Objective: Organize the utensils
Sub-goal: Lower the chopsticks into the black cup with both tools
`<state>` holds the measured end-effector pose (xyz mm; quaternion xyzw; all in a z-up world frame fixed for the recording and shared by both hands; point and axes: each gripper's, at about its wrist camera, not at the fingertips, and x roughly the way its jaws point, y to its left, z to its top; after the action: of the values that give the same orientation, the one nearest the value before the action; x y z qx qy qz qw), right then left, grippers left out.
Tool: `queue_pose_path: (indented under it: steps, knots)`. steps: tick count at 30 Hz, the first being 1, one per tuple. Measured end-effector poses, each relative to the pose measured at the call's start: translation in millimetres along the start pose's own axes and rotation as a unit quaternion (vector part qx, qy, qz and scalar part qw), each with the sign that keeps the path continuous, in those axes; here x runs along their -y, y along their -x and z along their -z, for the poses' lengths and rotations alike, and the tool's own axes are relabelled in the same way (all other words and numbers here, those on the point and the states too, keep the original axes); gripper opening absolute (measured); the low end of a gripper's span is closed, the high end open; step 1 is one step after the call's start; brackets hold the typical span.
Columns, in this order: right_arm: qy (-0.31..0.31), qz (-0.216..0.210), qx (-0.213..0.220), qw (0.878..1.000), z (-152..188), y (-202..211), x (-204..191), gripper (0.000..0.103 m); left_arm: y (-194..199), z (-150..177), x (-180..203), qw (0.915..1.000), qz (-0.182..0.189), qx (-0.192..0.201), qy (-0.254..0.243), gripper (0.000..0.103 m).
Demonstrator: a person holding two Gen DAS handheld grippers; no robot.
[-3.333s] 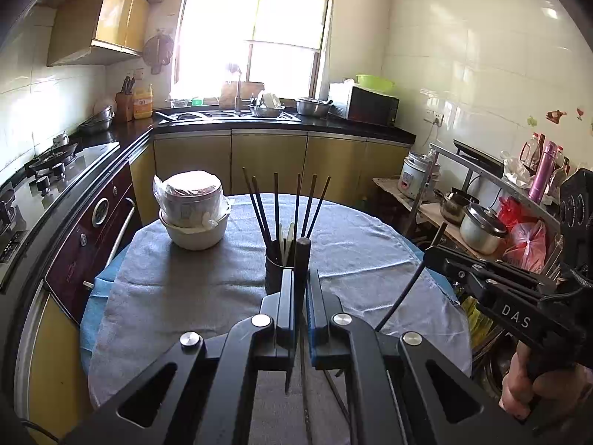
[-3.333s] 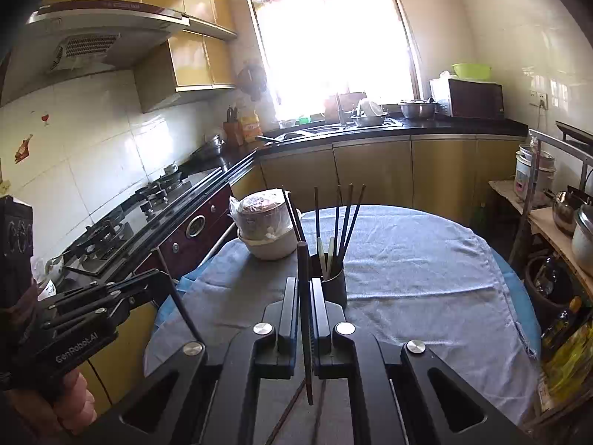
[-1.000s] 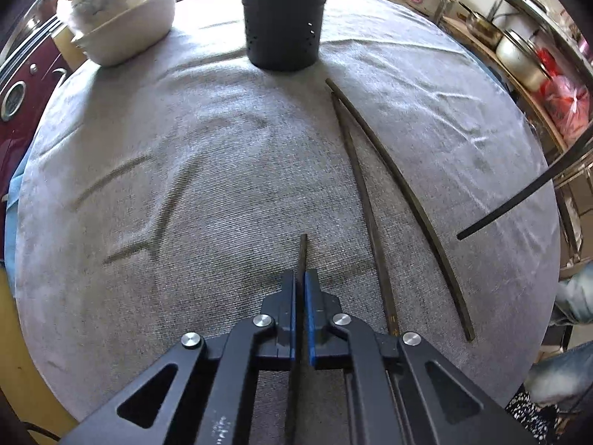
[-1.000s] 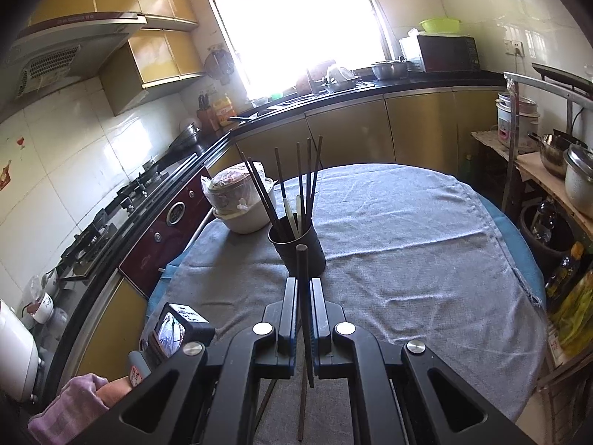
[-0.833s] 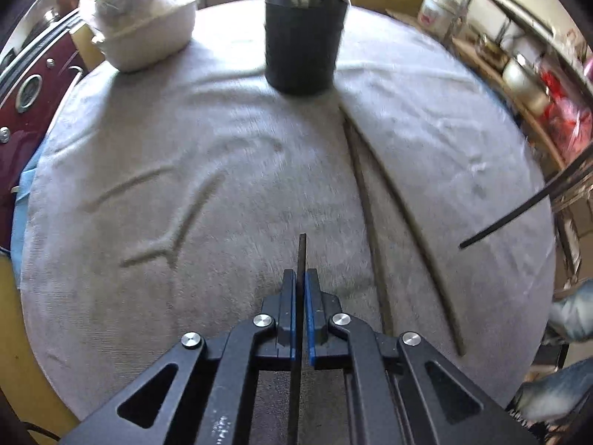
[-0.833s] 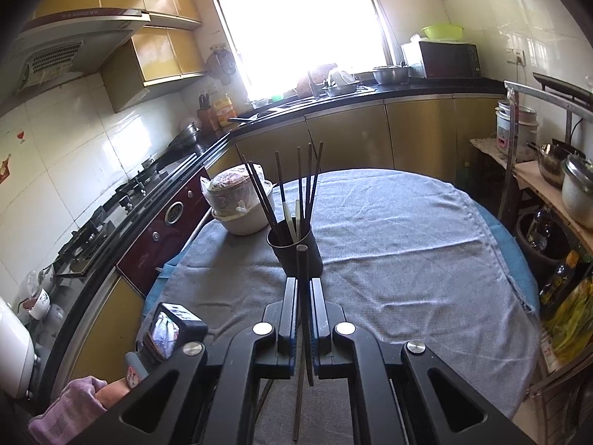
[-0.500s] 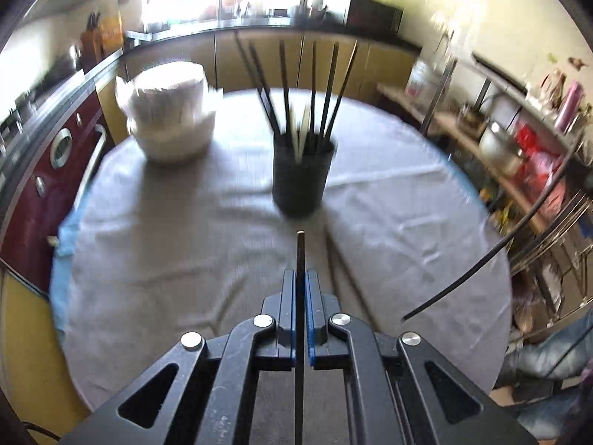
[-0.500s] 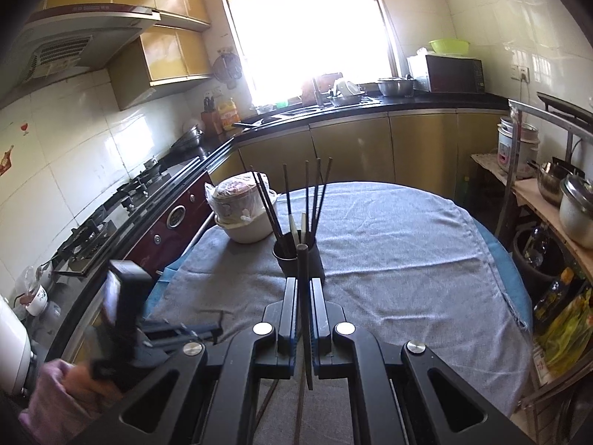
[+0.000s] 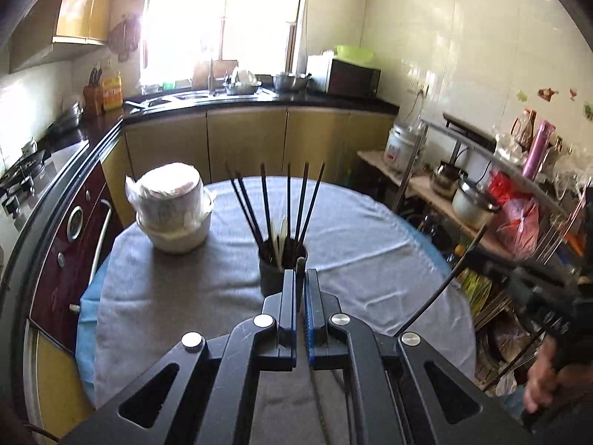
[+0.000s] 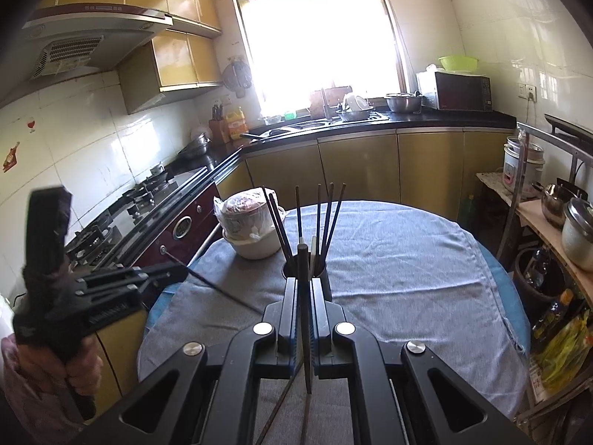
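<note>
Left gripper (image 9: 300, 272) clamped on a dark chopstick (image 9: 299, 278), right gripper (image 10: 304, 282) pinching another chopstick (image 10: 304, 296) — both above the grey tablecloth (image 9: 370, 259), near the black holder (image 9: 274, 270) of upright chopsticks

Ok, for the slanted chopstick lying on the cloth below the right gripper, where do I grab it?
Probably near one end, from straight above, jaws across the shaft: the chopstick lies flat on the cloth, thin, with a second chopstick close beside it.
</note>
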<state>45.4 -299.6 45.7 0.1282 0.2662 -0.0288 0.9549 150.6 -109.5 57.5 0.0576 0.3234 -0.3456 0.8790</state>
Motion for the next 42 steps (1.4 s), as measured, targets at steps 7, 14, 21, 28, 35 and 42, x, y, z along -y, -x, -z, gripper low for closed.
queue_pose_path:
  steps: [7,14,21,28,35,42]
  knots:
    - [0.015,0.0,0.007,1.0,-18,-9,-7,0.006,13,-30,-8,0.9996,0.001,0.028,0.001,0.004]
    - [0.03,0.003,0.022,0.999,-50,-22,-14,0.006,11,-53,-19,0.999,-0.004,0.044,0.007,0.004]
    - [0.036,0.003,0.025,0.999,-95,-52,-19,0.006,-11,-82,-33,0.9983,-0.009,0.049,0.029,0.003]
    - [0.033,0.01,0.029,0.999,-133,-96,-21,0.006,-45,-111,-37,0.9974,0.001,0.057,0.043,0.003]
    - [0.021,0.011,0.002,1.0,-135,-156,-13,0.006,-90,-109,-41,0.9977,0.004,0.041,0.053,0.003]
    - [-0.005,0.014,-0.051,0.999,-103,-207,14,0.006,-134,-81,-55,0.9963,0.011,0.008,0.085,0.003]
